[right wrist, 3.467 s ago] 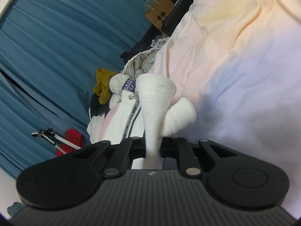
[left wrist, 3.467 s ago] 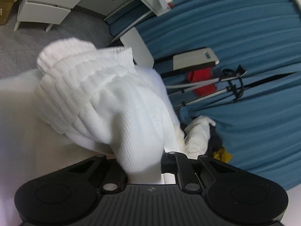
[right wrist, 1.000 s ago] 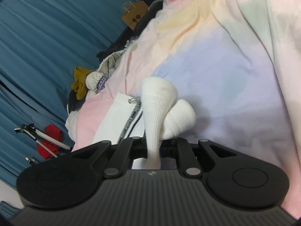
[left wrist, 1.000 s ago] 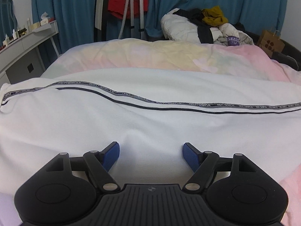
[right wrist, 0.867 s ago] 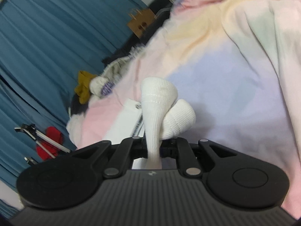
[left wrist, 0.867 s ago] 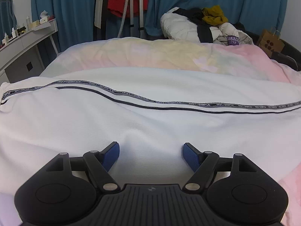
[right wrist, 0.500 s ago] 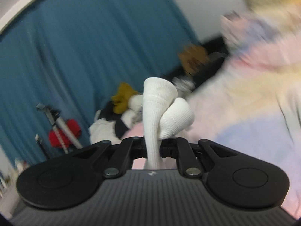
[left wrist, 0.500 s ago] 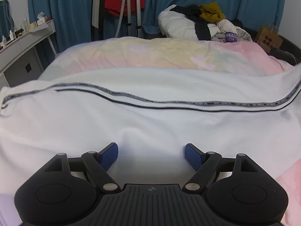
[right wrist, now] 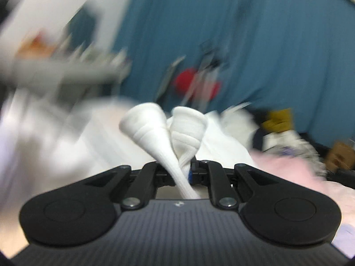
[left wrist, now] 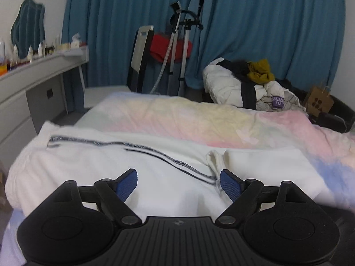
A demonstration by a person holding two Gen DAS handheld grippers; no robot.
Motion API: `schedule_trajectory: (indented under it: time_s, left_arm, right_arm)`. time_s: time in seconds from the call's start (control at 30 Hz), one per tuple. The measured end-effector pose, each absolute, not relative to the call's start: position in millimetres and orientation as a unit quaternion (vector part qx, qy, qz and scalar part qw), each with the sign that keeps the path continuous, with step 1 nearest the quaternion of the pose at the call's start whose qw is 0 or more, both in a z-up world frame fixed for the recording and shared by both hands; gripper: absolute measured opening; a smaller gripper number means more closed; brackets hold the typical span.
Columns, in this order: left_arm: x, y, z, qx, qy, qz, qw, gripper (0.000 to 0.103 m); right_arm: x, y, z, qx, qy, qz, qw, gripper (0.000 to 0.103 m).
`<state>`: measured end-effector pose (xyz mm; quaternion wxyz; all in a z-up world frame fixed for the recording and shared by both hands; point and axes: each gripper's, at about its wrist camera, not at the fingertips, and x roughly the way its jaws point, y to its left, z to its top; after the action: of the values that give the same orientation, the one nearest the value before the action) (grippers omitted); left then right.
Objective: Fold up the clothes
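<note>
White trousers (left wrist: 137,173) spread on the bed (left wrist: 199,115), one end folded over. Cuffs (right wrist: 168,128) pinched tight in right claw (right wrist: 184,173): best to lay flat, edges matched, before release. Left claw (left wrist: 178,182) opening wide, empty, above cloth.

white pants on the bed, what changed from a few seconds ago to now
The left gripper has let go of the bunched white cloth; its jaws are opening with nothing between them. The white pants now lie on the bed with one end folded over. The right gripper has swung round, view blurred, and stays shut on the white cuffs.
</note>
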<state>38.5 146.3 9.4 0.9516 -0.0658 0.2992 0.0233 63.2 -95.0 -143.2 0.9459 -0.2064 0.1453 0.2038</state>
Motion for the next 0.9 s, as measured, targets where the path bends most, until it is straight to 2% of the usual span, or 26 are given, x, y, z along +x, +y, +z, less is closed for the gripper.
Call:
schedule_trajectory:
  time_s: [0.07, 0.13, 0.33, 0.43, 0.53, 0.7, 0.8, 0.9]
  left_arm:
    - [37.9, 151.4, 11.5, -0.086, 0.304, 0.019, 0.949, 0.084]
    - [35.3, 153.3, 12.5, -0.100, 0.301, 0.018, 0.948, 0.084]
    - [32.1, 164.6, 19.9, -0.137, 0.290, 0.025, 0.947, 0.084]
    - [32.0, 168.8, 17.4, -0.152, 0.297, 0.029, 0.942, 0.084]
    - [34.9, 170.5, 12.6, -0.163, 0.311, 0.030, 0.936, 0.084]
    - [39.3, 161.0, 4.9, -0.140, 0.327, 0.035, 0.934, 0.084]
    - [41.2, 153.6, 3.2, -0.118, 0.330, 0.035, 0.936, 0.084]
    - [40.5, 148.5, 4.6, -0.097, 0.326, 0.037, 0.940, 0.084]
  right_arm:
    - [58.5, -71.6, -180.0, -0.259, 0.187, 0.215, 0.923, 0.012]
    - [56.4, -67.8, -188.4, -0.270, 0.188, 0.208, 0.921, 0.012]
    - [59.8, -70.1, -164.1, -0.226, 0.156, 0.203, 0.940, 0.013]
    - [68.0, -61.3, -174.0, -0.206, 0.185, 0.214, 0.937, 0.013]
    - [67.7, -62.2, -176.0, -0.191, 0.175, 0.216, 0.941, 0.013]
    - [81.3, -80.1, -168.8, -0.094, 0.197, 0.233, 0.948, 0.015]
    - [89.3, -85.1, -167.9, -0.046, 0.210, 0.246, 0.945, 0.020]
    - [95.3, -91.4, -164.1, -0.001, 0.231, 0.266, 0.936, 0.041]
